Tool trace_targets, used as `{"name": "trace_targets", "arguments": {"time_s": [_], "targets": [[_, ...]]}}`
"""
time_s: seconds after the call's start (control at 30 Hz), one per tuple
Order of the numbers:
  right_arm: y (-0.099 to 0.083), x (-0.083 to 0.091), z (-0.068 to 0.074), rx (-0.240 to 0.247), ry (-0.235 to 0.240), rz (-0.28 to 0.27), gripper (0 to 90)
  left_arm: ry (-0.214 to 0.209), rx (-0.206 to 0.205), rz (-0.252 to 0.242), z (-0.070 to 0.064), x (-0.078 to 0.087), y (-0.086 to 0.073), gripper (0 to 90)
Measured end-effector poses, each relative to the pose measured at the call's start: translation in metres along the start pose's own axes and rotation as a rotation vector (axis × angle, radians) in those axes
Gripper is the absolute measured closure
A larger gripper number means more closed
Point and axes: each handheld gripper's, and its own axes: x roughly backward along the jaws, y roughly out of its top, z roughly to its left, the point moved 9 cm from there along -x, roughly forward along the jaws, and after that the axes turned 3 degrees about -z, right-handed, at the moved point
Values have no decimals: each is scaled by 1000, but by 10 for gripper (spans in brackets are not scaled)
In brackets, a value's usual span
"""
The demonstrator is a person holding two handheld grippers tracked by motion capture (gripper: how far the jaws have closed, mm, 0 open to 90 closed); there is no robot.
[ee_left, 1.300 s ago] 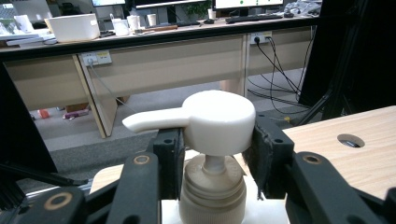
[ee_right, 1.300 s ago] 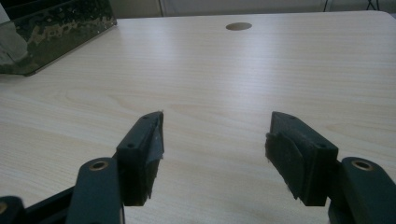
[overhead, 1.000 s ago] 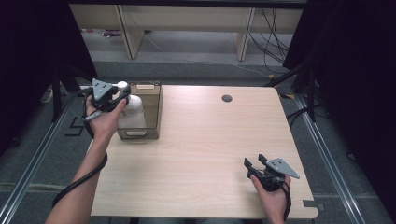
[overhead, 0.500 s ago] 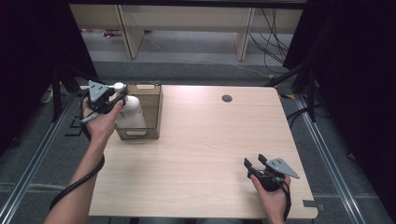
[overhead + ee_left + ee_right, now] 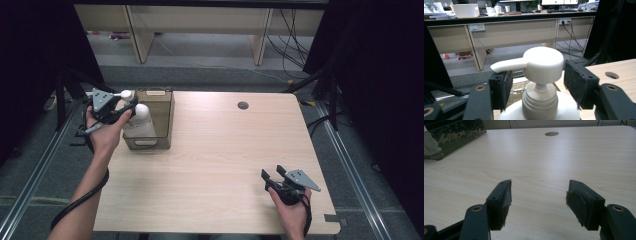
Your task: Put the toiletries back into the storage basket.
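Little has shifted in the last second: the left gripper (image 5: 122, 106) has edged slightly leftward at the neck of the white pump bottle (image 5: 137, 120), which stands in the brown open box (image 5: 165, 120) at the table's (image 5: 225, 165) far left. Its jaws stand apart on either side of the pump head (image 5: 543, 63), not yet touching it. At the near right, the right gripper (image 5: 272, 177) rests spread wide and empty. Grasping appears underway; next, closing squarely below the head.
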Motion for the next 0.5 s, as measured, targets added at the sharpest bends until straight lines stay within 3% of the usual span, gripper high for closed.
{"name": "trace_targets", "arguments": {"time_s": [0.27,0.5], "targets": [[0,0,0,4,1,-5,368,-2,-7,-26,1,16,-2,360],[0,1,-1,9,-10,0,368,10,26,-63,8,46,-14,351]]}}
